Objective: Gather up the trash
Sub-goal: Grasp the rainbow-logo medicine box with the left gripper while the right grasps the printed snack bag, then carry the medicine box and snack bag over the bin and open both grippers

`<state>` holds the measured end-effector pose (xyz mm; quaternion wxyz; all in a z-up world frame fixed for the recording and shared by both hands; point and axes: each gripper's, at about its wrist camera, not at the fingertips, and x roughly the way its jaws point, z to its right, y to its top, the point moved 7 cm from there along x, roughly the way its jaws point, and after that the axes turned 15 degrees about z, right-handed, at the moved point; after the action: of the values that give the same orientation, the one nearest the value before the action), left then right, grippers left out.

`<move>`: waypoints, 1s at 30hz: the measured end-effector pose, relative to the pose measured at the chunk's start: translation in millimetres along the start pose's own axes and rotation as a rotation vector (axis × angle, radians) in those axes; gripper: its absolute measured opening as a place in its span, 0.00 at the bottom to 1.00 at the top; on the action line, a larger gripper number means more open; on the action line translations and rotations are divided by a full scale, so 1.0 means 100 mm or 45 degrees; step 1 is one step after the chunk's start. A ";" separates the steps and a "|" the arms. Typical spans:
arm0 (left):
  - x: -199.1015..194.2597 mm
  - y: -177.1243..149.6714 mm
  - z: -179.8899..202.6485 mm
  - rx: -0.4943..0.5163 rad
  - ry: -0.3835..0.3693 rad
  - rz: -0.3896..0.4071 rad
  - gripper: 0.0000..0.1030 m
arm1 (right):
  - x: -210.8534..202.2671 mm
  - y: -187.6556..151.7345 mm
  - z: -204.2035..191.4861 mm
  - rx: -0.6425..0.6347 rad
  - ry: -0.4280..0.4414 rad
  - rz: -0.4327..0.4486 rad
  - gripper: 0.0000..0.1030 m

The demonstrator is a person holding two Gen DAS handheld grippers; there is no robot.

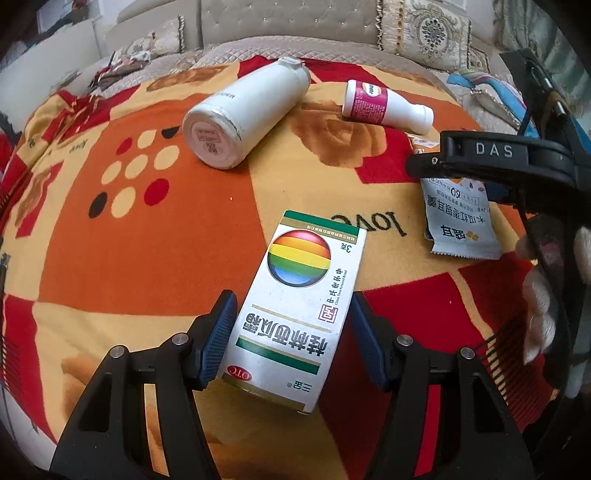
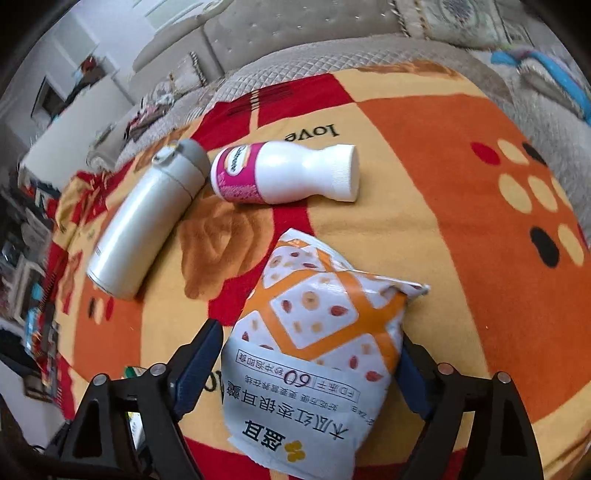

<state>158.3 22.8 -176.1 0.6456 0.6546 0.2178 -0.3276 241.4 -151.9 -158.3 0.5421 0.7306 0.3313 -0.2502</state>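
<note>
A white medicine box (image 1: 295, 314) with a rainbow sphere and green stripes is seen lying flat on an orange, red and cream blanket (image 1: 147, 240), between the blue pads of the left gripper (image 1: 293, 336); the jaws stand apart, the right pad at the box's edge and a narrow gap showing at the left pad, so a firm clamp cannot be confirmed. A white and orange snack packet (image 2: 314, 350), crumpled at its far end, is seen between the fingers of the right gripper (image 2: 314, 369), whose jaws are spread wide on either side of it; whether the pads touch it cannot be told. Beyond both, two further items are laid on their sides on the blanket: a white insulated flask (image 2: 144, 218) with a grey lid, and just beside its lid a small white bottle (image 2: 288, 173) with a pink label, its cap turned away from the flask. Nothing stands between the grippers and these two. In the left wrist view the right gripper's black body is seen over the packet, with part of a hand (image 1: 546, 295) at the right edge. A quilted beige sofa (image 1: 277, 26) fills the background.
</note>
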 end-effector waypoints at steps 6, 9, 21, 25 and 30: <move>0.08 -0.03 0.00 -0.060 0.008 -0.032 0.60 | 0.03 -0.08 -0.06 -0.176 -0.025 0.009 0.81; 0.12 -0.02 0.01 -0.063 0.022 -0.038 0.60 | -0.03 -0.13 -0.03 -0.243 0.010 0.029 0.71; -0.01 0.07 0.32 -0.036 -0.048 0.022 0.51 | -0.71 -0.38 0.41 -0.177 0.200 0.059 0.64; -0.04 0.13 0.59 -0.009 -0.082 0.042 0.51 | -0.92 -0.42 0.62 -0.164 0.172 0.075 0.64; -0.07 0.20 0.98 0.028 -0.139 0.064 0.51 | -1.14 -0.43 0.96 -0.134 0.119 0.116 0.64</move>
<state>153.4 -74.7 -151.8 0.6574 0.6479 0.1621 -0.3490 133.8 -260.2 -129.9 0.5745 0.7263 0.3355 -0.1731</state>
